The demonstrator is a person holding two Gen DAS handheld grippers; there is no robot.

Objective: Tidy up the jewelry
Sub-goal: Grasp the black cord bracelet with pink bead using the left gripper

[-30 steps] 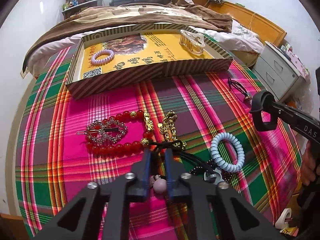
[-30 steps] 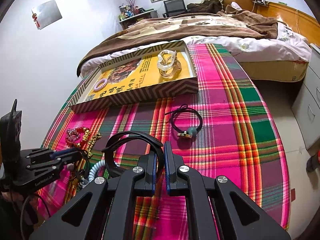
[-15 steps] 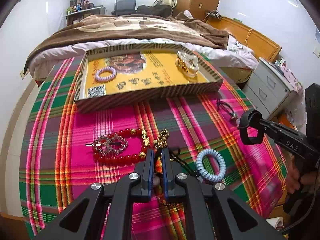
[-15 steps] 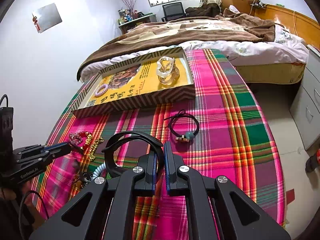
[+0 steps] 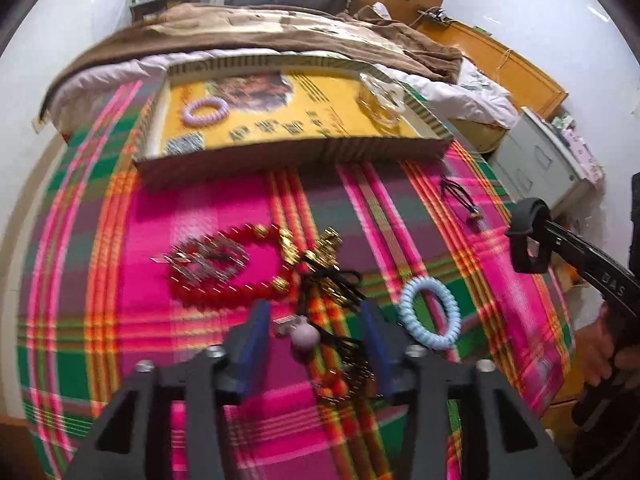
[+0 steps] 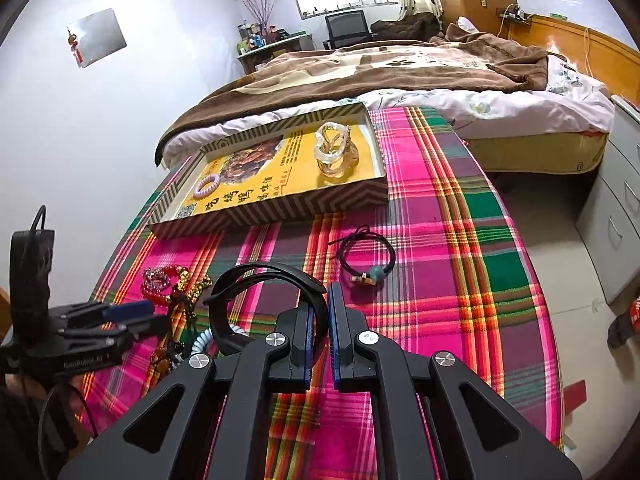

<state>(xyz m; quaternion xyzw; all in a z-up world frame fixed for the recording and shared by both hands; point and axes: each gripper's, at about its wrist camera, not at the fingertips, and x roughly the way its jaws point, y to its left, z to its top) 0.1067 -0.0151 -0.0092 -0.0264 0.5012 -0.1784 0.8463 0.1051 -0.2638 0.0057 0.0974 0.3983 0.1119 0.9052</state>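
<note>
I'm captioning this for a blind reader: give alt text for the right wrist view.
The right gripper is shut on a black bangle above a plaid cloth; ahead sits a yellow tray with a purple bracelet.

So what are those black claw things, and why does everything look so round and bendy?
They are two pinching tools, one in each of a person's hands, each carrying a tiny wide-eyed camera; that bends the pictures. One picture looks along the left gripper, whose jaws are opening over a tangle of dark cords with a pale bead; the pads press on nothing. The other looks along the right gripper, pinched shut on a black bangle. On the plaid cloth lie a red bead bracelet, a blue coil hair tie and a black cord bracelet. The tray already holds a lilac bracelet and a clear hair claw.
</note>
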